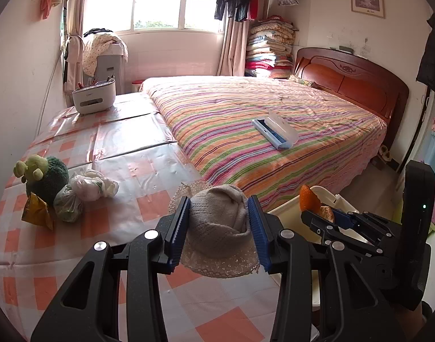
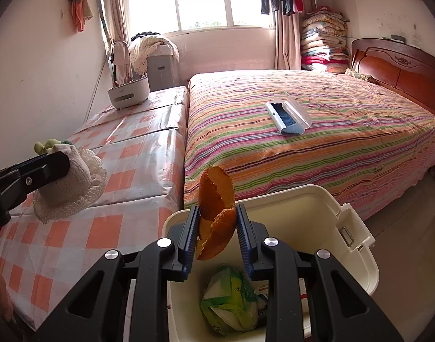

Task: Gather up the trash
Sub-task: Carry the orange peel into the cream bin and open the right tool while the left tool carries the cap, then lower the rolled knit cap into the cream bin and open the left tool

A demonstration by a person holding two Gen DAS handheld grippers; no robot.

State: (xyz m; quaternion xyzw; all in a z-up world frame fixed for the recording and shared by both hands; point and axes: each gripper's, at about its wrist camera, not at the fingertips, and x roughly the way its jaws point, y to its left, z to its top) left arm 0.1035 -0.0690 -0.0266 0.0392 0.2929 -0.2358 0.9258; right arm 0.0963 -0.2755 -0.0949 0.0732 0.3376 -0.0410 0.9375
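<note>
**Li:** Over the cream plastic bin (image 2: 357, 245), the right gripper (image 2: 217, 228) pinches a curled orange peel (image 2: 216, 213) between its blue ribbed pads, the rind pitted and dry-looking.

**Mei:** And the left gripper (image 1: 219, 216)?

**Li:** Its jaws press in on the crown of a knitted beige hat (image 1: 217, 222) with a lacy scalloped brim, lifted above the table (image 1: 149, 171).

**Mei:** What covers the table?

**Li:** A glossy orange-and-white checked plastic cloth, creased and reflecting window light. A bed (image 1: 274, 119) with a striped sheet stands against it, with a carved wooden headboard (image 1: 357, 82).

**Mei:** More trash on the table?

**Li:** The left view shows two knotted plastic bags (image 1: 86, 191), a crinkled yellow wrapper (image 1: 36, 212) and a fuzzy green plush toy (image 1: 46, 178) clustered near the left edge. In the right view the hat largely hides these.

**Mei:** And the right view alone?

**Li:** The bin's inside: a green-and-white plastic bag (image 2: 231, 299) lying at the bottom.
</note>
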